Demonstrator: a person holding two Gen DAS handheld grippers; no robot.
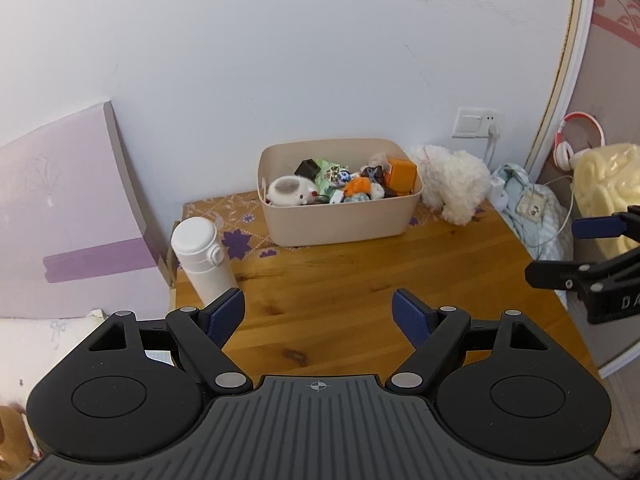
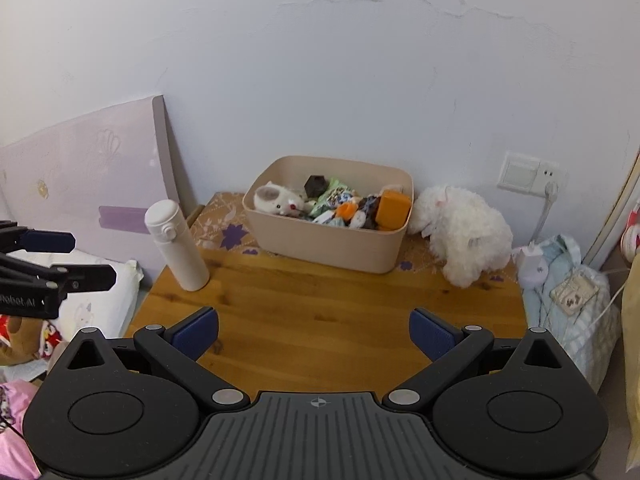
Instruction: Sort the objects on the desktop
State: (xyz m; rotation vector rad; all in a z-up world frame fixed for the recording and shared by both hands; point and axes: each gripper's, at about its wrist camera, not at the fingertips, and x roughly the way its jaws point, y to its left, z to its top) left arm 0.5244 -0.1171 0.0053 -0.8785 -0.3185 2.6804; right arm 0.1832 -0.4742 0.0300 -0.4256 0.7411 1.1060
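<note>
A wall socket (image 2: 528, 173) (one plug in), pink headphones (image 1: 576, 140) and a leaning lilac board (image 2: 88, 184).

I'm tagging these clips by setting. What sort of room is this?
Probably a child's bedroom: a wooden table against the wall holds a bin of small toys and a plush dog, with a pillow beside it.

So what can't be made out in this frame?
- Lower items in the beige bin: both views, hidden by its wall and the toys on top.
- Right gripper: left wrist view, body cut off by the right edge.
- Tag on the blue bundle: print too small.
</note>
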